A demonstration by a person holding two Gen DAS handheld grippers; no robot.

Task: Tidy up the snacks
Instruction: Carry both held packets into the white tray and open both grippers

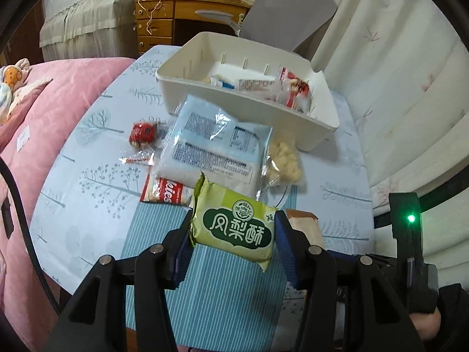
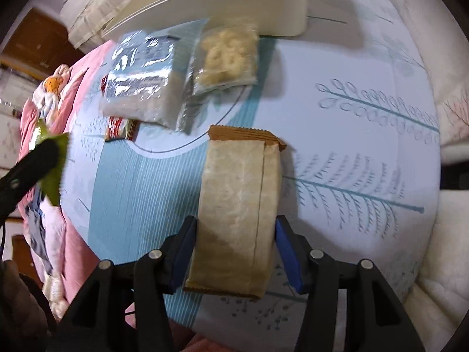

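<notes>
So the left gripper (image 1: 233, 234) has the green pineapple-cake packet (image 1: 234, 228) pinched across its short sides, lifted clear of the patterned tablecloth (image 1: 96, 152). It looks light and puffy, a soft foil pillow with something crumbly inside, so I'd guess a gentle squeeze on the body beats grabbing the crimped ends, which would just fold. The right gripper (image 2: 234, 249) sits around the brown wrapped bar (image 2: 237, 205), which lies flat on the cloth; the left pad looks to be on its edge, the right one just beside it, so not a firm grip yet as far as I can tell. That bar seems stiffer and flatter, probably slippery film. The white bin (image 1: 322, 123) sits further back with a few snacks already in it, and the big clear bag (image 1: 217, 143) and puffed-snack bag (image 1: 284, 161) wait in front
</notes>
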